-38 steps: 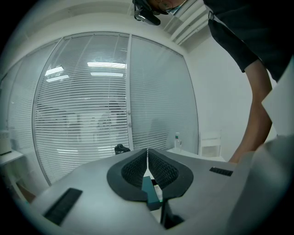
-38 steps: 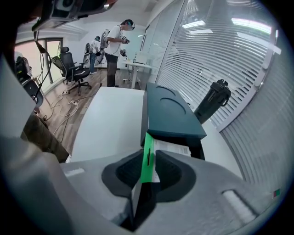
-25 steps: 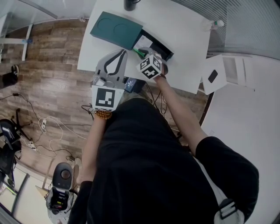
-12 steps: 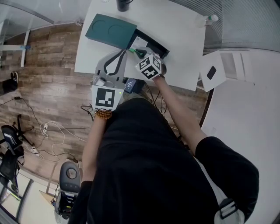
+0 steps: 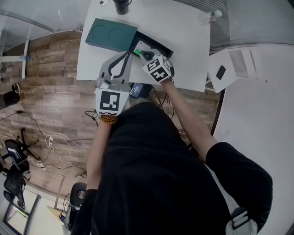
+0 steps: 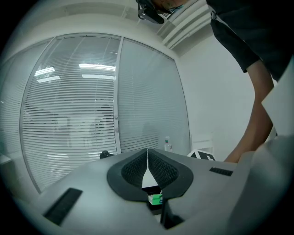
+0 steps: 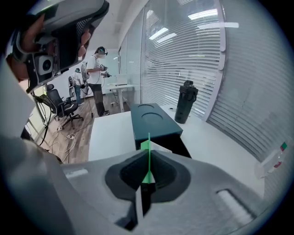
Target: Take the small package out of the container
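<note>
On the white table (image 5: 183, 27) a black container (image 5: 158, 46) lies open, with its dark green lid (image 5: 110, 34) slid off to the left. The small package (image 5: 139, 47), white with green, lies in its near end. My right gripper (image 5: 146, 56) reaches into that end. In the right gripper view its jaws are closing, and the right gripper (image 7: 148, 158) is shut on the package's thin green edge (image 7: 148, 144). My left gripper (image 5: 127, 55) rests beside the container, shut and holding nothing. In the left gripper view the left gripper (image 6: 147, 158) points up at the window blinds.
A dark bottle (image 5: 121, 5) stands at the table's far edge, and a clear plastic bottle (image 5: 206, 17) at its far right. A white box (image 5: 225, 73) sits on a stand to the right. Cables lie on the wooden floor (image 5: 46, 137). A person (image 7: 97, 78) stands far off.
The table has drifted up and left in the head view. My right gripper stays at the container's near end and the left gripper has hardly moved.
</note>
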Available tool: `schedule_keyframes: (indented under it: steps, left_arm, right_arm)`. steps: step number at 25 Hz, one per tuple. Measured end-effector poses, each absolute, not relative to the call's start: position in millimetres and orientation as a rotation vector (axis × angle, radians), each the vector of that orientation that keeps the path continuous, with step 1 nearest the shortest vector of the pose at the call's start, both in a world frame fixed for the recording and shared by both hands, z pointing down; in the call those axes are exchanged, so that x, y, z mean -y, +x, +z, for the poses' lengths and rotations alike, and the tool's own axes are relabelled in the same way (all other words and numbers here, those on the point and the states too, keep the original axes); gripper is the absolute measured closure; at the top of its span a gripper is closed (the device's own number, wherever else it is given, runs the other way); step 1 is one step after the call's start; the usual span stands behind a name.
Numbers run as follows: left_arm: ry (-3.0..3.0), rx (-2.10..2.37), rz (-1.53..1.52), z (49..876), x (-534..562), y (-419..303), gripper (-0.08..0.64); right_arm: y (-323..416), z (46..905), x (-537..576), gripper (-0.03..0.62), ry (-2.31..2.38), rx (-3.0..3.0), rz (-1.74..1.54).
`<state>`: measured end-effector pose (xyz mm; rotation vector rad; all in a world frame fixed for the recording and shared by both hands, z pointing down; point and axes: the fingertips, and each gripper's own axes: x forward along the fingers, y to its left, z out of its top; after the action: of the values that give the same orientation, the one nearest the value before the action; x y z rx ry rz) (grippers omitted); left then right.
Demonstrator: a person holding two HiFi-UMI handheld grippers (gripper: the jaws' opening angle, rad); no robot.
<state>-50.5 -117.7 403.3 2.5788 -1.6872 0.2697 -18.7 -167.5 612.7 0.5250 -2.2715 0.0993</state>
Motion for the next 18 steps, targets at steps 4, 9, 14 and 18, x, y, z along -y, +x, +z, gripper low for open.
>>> schedule_keyframes:
  steps: [4, 9, 14, 18]
  left_arm:
    - [2.599, 1.671, 0.261, 400.2, 119.2, -41.2, 0.549]
    - [2.628, 1.644, 0.255, 398.3, 121.4, -29.7, 0.549]
    - [2.641, 1.629, 0.243, 396.8, 123.8, -22.2, 0.549]
    - [2.655, 1.615, 0.242, 396.8, 125.8, -18.5, 0.549]
  right_arm:
    - [-9.1, 606.9, 169.5, 0.591, 0.553, 2.29, 0.135]
    - [0.8, 601.8, 170.6, 0.592, 0.61, 2.319, 0.217]
    - [11.2, 596.0, 176.2, 0.592, 0.65, 2.338, 0.261]
    - [15.9, 593.1, 179.8, 0.592, 0.675, 2.344, 0.279]
